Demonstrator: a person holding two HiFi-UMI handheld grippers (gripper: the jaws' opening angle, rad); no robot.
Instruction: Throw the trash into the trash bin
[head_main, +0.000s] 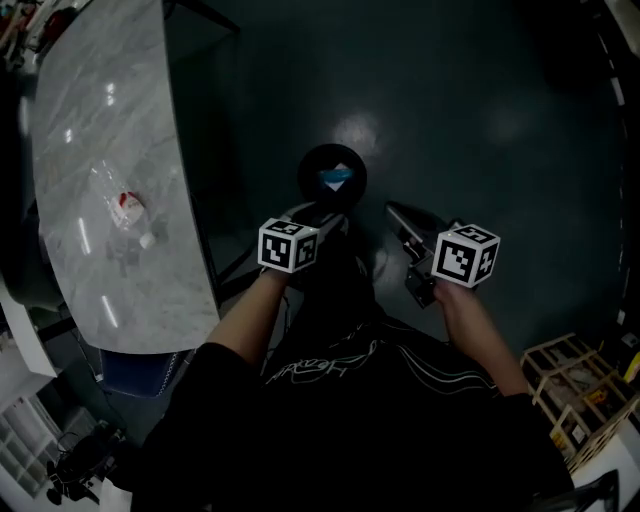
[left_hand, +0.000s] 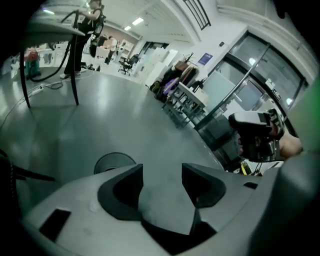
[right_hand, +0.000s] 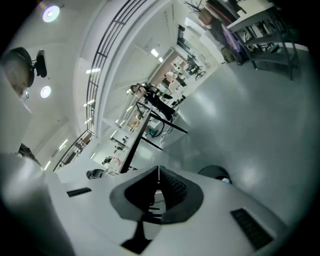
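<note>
**A:** Where do things stand?

**B:** Both grippers are held up near the trash bin (head_main: 332, 172), which sits on the dark floor (head_main: 490, 120) in front of the person. The left gripper (left_hand: 162, 181) has its jaws partly apart with nothing between them. The right gripper (right_hand: 159, 186) has its jaws closed together, and they hold nothing either. Something pale blue and white lies inside the bin.

**A:** So what's left to throw away?

**B:** A clear, crumpled bottle (head_main: 125, 212) with a red label. It lies on the marble surface (head_main: 100, 110) to the person's left, well apart from both grippers. I'd judge it to be the next piece.

**A:** How should that be done?

**B:** Probably with the left gripper, since it's on the bottle's side. Spread the jaws wider before reaching in, then come across the bottle's body rather than its cap end. Close gently — thin plastic is likely to buckle and could slip out. Then bring it right over the bin's mouth and let go low. The opening looks small, and a light bottle could bounce off the rim.
</note>
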